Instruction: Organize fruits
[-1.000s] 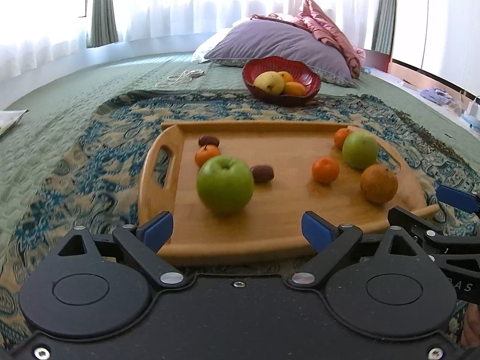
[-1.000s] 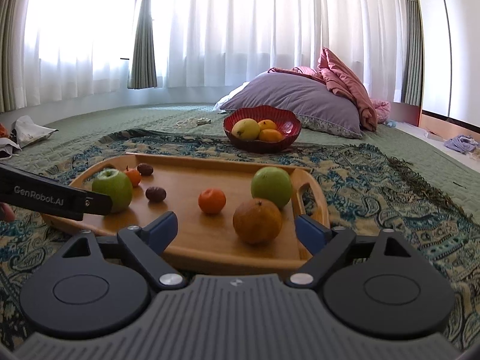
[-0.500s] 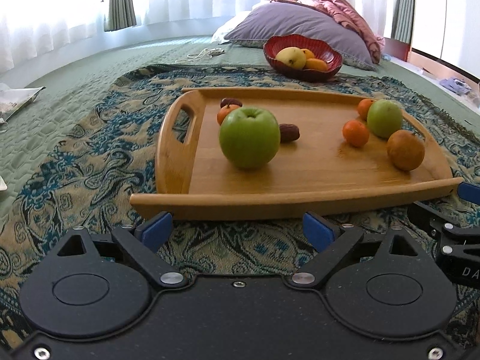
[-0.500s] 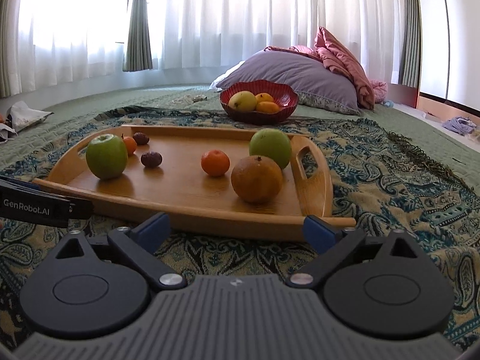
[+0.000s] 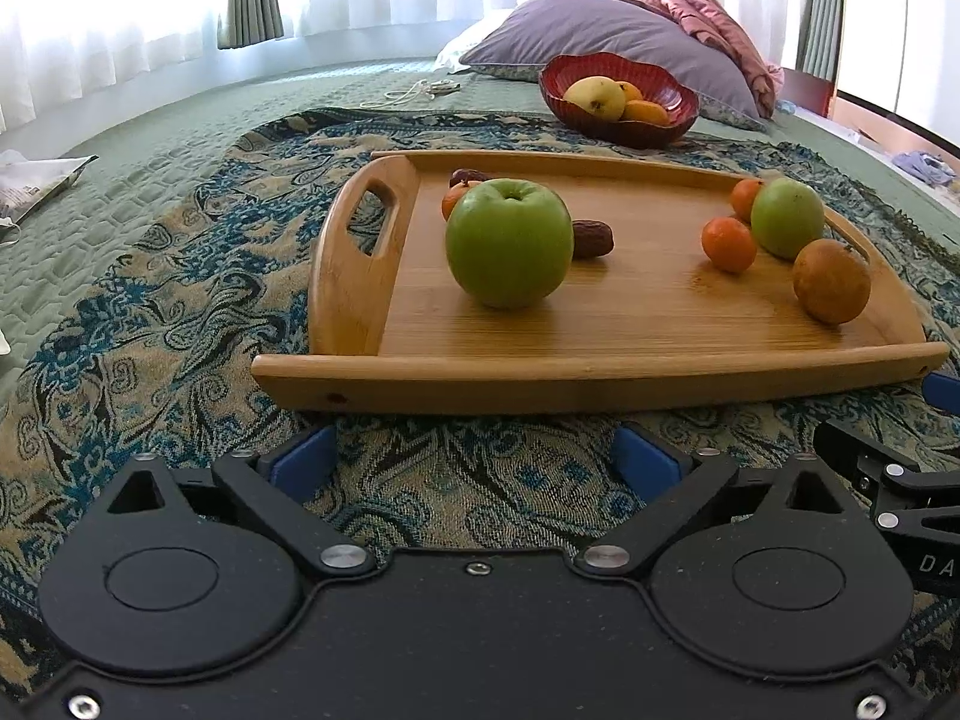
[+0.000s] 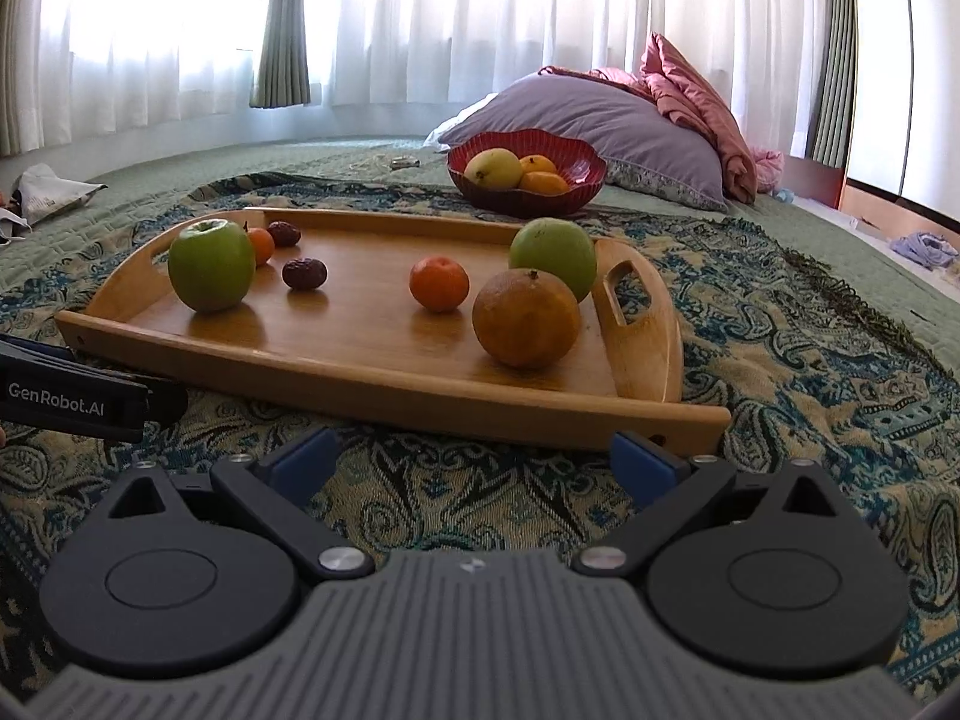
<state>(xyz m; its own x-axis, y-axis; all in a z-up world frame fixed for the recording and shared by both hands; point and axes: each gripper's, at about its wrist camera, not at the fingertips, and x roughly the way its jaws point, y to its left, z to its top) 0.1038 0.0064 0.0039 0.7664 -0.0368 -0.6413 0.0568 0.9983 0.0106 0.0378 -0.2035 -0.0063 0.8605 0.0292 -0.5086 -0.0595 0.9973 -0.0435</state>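
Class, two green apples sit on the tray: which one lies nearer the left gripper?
The larger-looking apple by the tray's left handle; the other apple sits at the far right, among oranges.

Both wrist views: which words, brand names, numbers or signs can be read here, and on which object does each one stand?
"GenRobot.AI": white letters on the side of the left gripper, at the left edge of the right wrist view.
"DA": white letters cut off by the frame edge, on the right gripper, in the left wrist view.
Crumpled package on the green bedcover: it bears print, too small and blurred to read.
No text on the wooden tray or red bowl.
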